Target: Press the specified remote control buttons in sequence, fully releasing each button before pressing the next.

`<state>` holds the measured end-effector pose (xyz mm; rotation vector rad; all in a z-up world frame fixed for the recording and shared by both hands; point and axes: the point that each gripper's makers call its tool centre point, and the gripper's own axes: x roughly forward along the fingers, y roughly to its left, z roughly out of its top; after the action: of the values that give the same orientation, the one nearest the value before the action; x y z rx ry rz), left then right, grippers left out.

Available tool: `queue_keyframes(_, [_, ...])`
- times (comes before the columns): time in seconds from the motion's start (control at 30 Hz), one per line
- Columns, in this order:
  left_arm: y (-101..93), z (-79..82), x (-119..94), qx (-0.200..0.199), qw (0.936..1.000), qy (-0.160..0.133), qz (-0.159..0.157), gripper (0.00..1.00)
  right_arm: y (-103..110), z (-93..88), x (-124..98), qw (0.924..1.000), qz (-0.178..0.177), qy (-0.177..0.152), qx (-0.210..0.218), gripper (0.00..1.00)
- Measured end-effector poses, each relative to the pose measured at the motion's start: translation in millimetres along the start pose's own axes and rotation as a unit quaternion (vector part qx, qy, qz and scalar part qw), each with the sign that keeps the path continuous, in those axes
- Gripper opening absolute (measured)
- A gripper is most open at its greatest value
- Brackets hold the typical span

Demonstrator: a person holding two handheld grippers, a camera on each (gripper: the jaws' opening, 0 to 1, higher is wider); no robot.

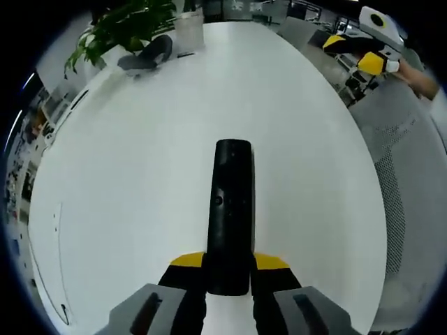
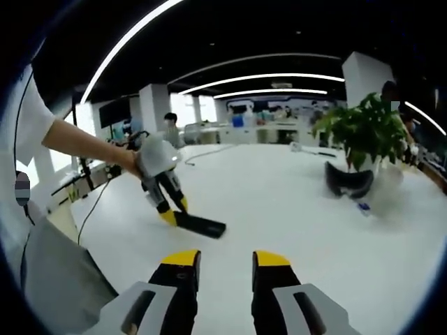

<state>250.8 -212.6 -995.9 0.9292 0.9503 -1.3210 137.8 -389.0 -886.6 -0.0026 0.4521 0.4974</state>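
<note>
The left tool clenches the near end of the remote on the white counter (bare around it); a plant stands far left. The right tool hangs released.

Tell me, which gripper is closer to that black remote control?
Left. The left gripper is shut on the remote control, holding its near end between its jaws. The right gripper hangs open over the white table, well apart from it.
</note>
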Motion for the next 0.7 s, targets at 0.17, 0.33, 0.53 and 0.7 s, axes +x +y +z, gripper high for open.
queue_keyframes(0.17, [-8.2,0.2,0,0.004,1.0,0.003,-0.003,0.22,2,-0.2,0,1.0,0.004,0.001,-0.004,0.25])
queue_keyframes(0.33, [-19.9,1.0,0,0.004,1.0,0.004,-0.002,0.22,2,0.1,-1,1.0,0.004,-0.001,-0.003,0.24])
queue_keyframes(0.53, [-35.3,2.4,1,0.029,0.9995,-0.011,-0.006,0.24,3,0.1,-1,1.0,0.007,-0.001,-0.004,0.24])
queue_keyframes(0.7, [-34.1,2.3,0,0.037,0.9983,-0.044,-0.008,0.24,5,0.3,-1,0.9999,0.01,-0.001,-0.005,0.24])
